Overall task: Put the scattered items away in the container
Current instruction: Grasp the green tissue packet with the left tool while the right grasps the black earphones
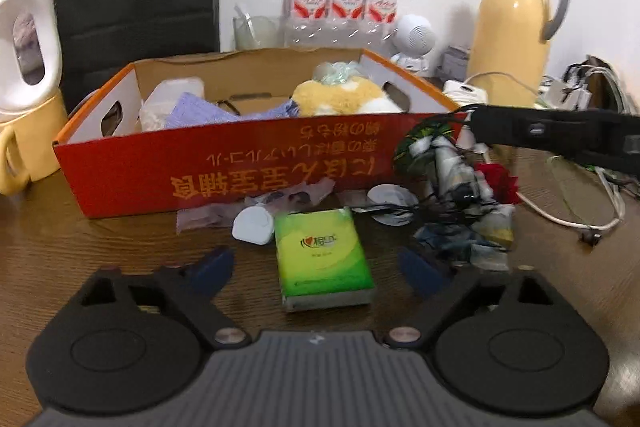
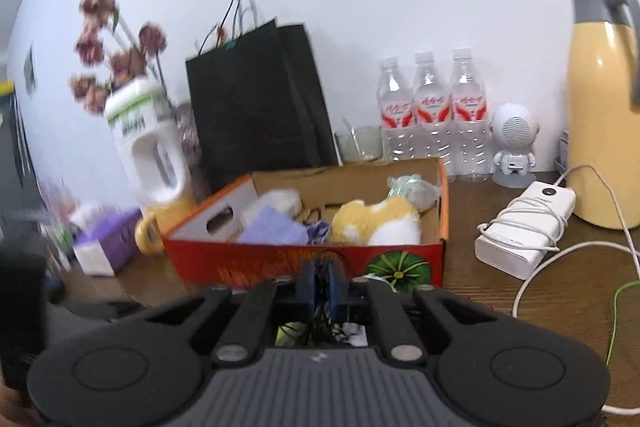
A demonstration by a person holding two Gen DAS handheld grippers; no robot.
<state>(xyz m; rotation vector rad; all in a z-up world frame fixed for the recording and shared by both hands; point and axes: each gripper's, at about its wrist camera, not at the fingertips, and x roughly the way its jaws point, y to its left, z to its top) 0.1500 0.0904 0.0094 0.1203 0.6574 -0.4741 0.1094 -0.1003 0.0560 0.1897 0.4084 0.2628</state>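
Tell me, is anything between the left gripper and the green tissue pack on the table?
Nothing visible stands in the way. The left gripper is open, and the green tissue pack already lies between its fingers. A white plug touches the pack's far left corner, outside the fingers.

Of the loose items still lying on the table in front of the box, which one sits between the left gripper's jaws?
The green tissue pack, lying flat between the open jaws of the left gripper. The white plug and the tangled pile lie farther off.
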